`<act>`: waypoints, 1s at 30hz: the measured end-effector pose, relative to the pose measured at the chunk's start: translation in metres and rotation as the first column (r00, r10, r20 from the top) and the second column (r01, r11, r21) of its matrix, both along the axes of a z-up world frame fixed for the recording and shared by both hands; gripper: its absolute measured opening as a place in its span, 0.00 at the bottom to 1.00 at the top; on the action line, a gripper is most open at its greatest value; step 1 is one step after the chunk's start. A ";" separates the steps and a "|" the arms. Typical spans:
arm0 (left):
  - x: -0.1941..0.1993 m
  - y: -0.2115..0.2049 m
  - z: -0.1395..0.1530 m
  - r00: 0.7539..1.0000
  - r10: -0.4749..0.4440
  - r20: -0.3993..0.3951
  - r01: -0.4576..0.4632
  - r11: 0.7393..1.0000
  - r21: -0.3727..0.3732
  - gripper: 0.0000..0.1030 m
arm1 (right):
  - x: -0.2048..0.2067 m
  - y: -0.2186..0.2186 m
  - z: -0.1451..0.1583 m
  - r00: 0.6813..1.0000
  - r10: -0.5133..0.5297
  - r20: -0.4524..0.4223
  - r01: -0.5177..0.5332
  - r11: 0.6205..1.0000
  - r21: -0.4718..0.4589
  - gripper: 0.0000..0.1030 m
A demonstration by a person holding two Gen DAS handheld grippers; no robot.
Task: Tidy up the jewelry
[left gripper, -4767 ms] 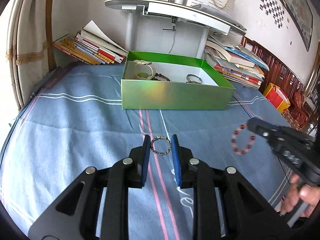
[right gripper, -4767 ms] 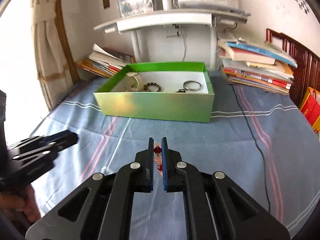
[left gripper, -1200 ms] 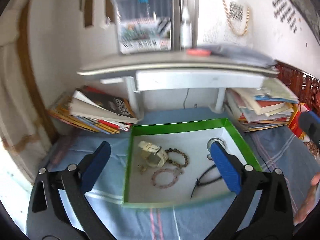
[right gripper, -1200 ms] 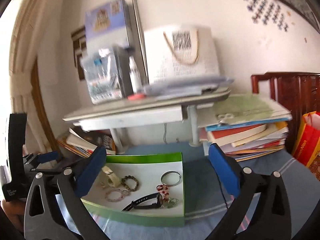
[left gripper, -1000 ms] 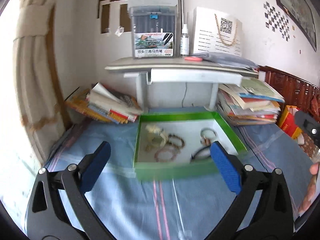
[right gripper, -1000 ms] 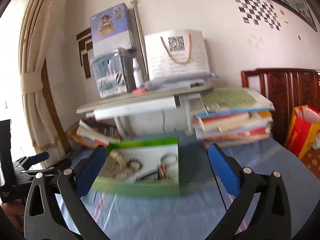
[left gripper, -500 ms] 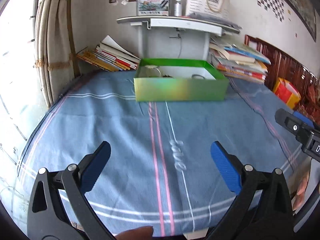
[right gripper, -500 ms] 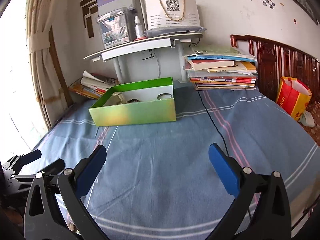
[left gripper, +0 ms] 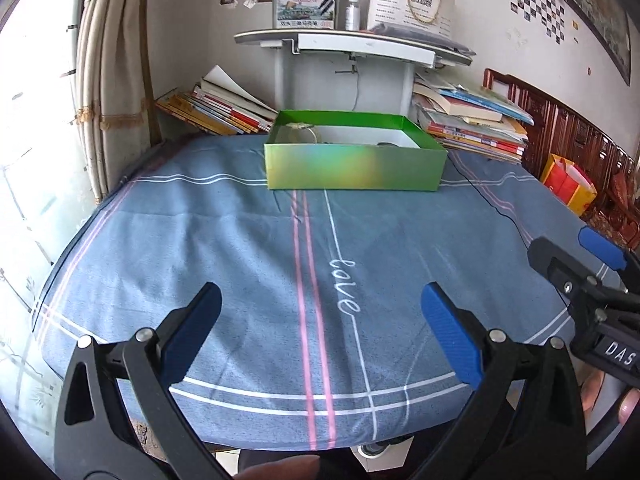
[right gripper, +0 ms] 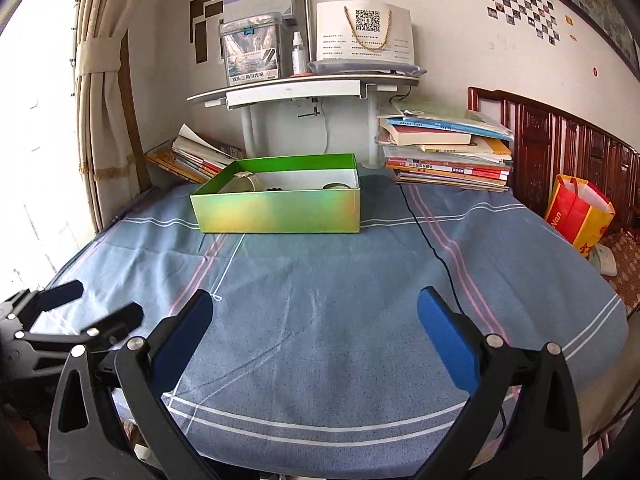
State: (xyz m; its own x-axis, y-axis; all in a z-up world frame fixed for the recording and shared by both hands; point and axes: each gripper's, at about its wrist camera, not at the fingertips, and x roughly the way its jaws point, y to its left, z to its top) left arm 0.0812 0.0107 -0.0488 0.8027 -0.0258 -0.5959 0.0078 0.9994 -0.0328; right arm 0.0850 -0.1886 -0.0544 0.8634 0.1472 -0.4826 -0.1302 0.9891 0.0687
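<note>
A green open box (left gripper: pixel 354 168) stands at the far side of the blue cloth-covered table; it also shows in the right wrist view (right gripper: pixel 280 208). Jewelry lies inside: a pale bangle (left gripper: pixel 300 131) and a metal ring (right gripper: pixel 338 186) peek over the rim, the rest is hidden by the wall. My left gripper (left gripper: pixel 320 316) is wide open and empty near the table's front edge. My right gripper (right gripper: pixel 314 324) is wide open and empty, also near the front edge. The right gripper shows at the right in the left wrist view (left gripper: pixel 580 268).
Book stacks lie behind the box at left (left gripper: pixel 216 110) and right (right gripper: pixel 448 152). A grey shelf (right gripper: pixel 304 88) stands behind it. A black cable (right gripper: pixel 432 248) crosses the cloth at right. A red and yellow bag (right gripper: pixel 576 212) stands beyond the table's right edge.
Both grippers released their bracelets into the box, opened wide and pulled back from over the box to the table's front edge.
</note>
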 end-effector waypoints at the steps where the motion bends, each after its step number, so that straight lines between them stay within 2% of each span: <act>1: -0.001 0.002 0.001 1.000 0.005 0.003 -0.005 1.000 -0.008 0.96 | 0.001 0.001 0.000 1.000 0.001 -0.007 -0.002 1.000 -0.004 0.97; 9: -0.001 0.012 0.004 1.000 0.017 0.011 -0.016 0.999 -0.031 0.96 | 0.004 0.006 -0.006 1.000 0.009 -0.029 -0.010 1.000 -0.015 0.97; 30: 0.000 0.002 0.002 1.000 -0.007 0.001 0.007 1.000 -0.014 0.96 | 0.005 0.001 -0.007 0.999 -0.003 -0.036 0.003 1.000 -0.004 0.97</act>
State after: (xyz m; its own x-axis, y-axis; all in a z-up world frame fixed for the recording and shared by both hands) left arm 0.0811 0.0127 -0.0471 0.8029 -0.0399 -0.5947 0.0152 0.9988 -0.0465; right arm 0.0900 -0.1879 -0.0617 0.8460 0.1428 -0.5137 -0.1248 0.9897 0.0697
